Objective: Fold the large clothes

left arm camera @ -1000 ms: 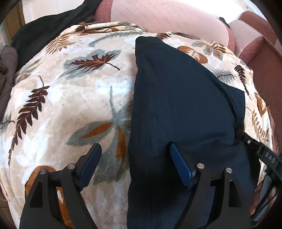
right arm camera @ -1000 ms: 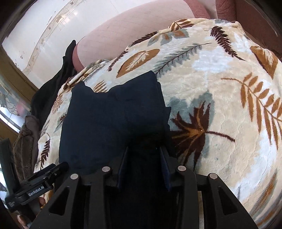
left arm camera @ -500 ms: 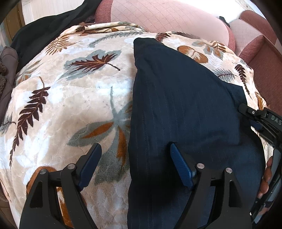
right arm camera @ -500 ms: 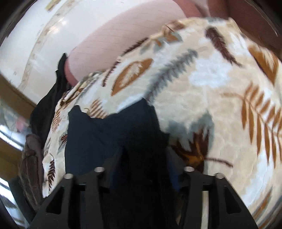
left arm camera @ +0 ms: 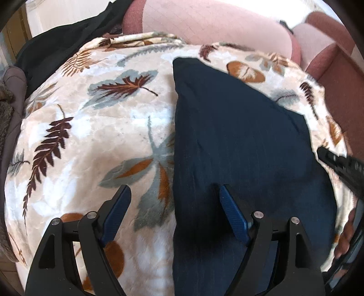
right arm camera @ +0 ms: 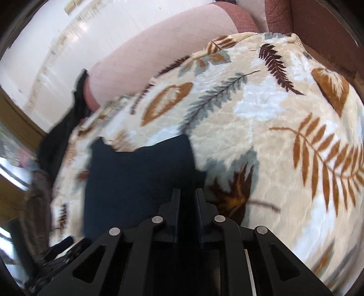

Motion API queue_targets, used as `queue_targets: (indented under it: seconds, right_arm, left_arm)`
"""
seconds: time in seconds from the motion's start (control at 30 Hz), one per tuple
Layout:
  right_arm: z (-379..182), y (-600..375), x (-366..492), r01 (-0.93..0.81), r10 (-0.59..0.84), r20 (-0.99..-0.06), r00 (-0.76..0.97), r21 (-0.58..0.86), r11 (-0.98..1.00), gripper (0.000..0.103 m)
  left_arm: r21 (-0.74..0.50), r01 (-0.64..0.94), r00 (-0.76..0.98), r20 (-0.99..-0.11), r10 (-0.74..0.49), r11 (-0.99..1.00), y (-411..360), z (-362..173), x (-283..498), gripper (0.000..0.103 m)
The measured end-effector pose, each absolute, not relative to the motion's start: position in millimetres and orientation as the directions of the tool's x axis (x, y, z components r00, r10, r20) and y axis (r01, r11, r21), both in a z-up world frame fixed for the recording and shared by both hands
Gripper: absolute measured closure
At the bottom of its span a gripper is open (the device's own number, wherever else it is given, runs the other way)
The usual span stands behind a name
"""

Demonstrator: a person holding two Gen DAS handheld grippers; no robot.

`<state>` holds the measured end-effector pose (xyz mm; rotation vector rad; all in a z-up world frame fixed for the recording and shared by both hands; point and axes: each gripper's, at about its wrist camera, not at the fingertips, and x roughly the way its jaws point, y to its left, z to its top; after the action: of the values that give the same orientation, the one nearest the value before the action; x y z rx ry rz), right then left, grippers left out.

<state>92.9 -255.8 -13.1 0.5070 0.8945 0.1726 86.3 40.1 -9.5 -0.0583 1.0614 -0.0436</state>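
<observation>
Since a second ago the right claw (right arm camera: pixel 186 193) has narrowed sharply: its fingers, then set apart over the garment (left arm camera: pixel 238 141), now stand nearly together with only a thin dark slot between them. Its view has also swung and blurred, so that hand is plainly in motion. Whether cloth is pinched in that slot cannot be told; the gap is too dark, though the garment's near edge runs right up under the fingertips. From the left view, the right claw's body has slid from the garment's right corner outward to the frame's edge.

By contrast the left claw (left arm camera: pixel 175 200) has barely shifted. Its fingers are wide apart, gripping nothing, one over the blanket (left arm camera: pixel 91 136) and the other over the garment's left edge.

That garment, dark navy with fine stripes, lies as a long folded panel on the leaf-print blanket spread over a pink sofa (left arm camera: pixel 204 20), with a black cloth (left arm camera: pixel 56 50) heaped at the far left.

My reading: the right hand is taking hold of the near right edge to start the next fold, while the left waits to grasp its own side.
</observation>
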Motion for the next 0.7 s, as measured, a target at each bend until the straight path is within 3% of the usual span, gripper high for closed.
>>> queue_targets:
  seconds: [0.07, 0.1, 0.13, 0.2, 0.43, 0.6, 0.7]
  right_arm:
    - [-12.5, -254.8, 78.1, 0.033, 0.384, -0.680, 0.625, 0.514, 0.857, 0.079]
    - [-16.4, -252.8, 73.8, 0.025, 0.383, -0.691, 0.613, 0.502, 0.865, 0.065]
    - [-23.6, -249.6, 73.0, 0.027, 0.360, -0.726, 0.586, 0.461, 0.887, 0.058]
    - [-36.4, -243.5, 73.8, 0.021, 0.317, -0.785, 0.533, 0.386, 0.922, 0.060]
    - [-16.4, -255.1, 35.2, 0.013, 0.365, -0.723, 0.586, 0.459, 0.888, 0.056]
    - [-37.1, -243.7, 23.2, 0.005, 0.253, -0.820, 0.514, 0.297, 0.955, 0.048]
    - [-25.8, -243.7, 11.5, 0.016, 0.206, -0.828, 0.521, 0.250, 0.968, 0.045]
  left_arm:
    - [-0.093, 0.000, 0.484, -0.871, -0.082, 0.996, 47.0, -9.6, 81.7, 0.023]
    - [-0.100, -0.008, 0.471, -0.878, -0.084, 0.995, 48.9, -13.1, 81.1, 0.023]
    - [-0.103, -0.012, 0.443, -0.892, -0.087, 0.995, 49.2, -20.2, 82.1, 0.023]
    - [-0.118, -0.011, 0.395, -0.913, -0.104, 0.993, 47.4, -30.3, 82.0, 0.022]
    - [-0.150, 0.033, 0.388, -0.909, -0.151, 0.988, 48.6, -19.8, 51.4, 0.022]
    - [-0.164, 0.044, 0.335, -0.927, -0.169, 0.986, 41.3, -37.3, 37.3, 0.022]
    - [-0.160, 0.054, 0.355, -0.919, -0.169, 0.986, 42.9, -24.7, 28.7, 0.022]
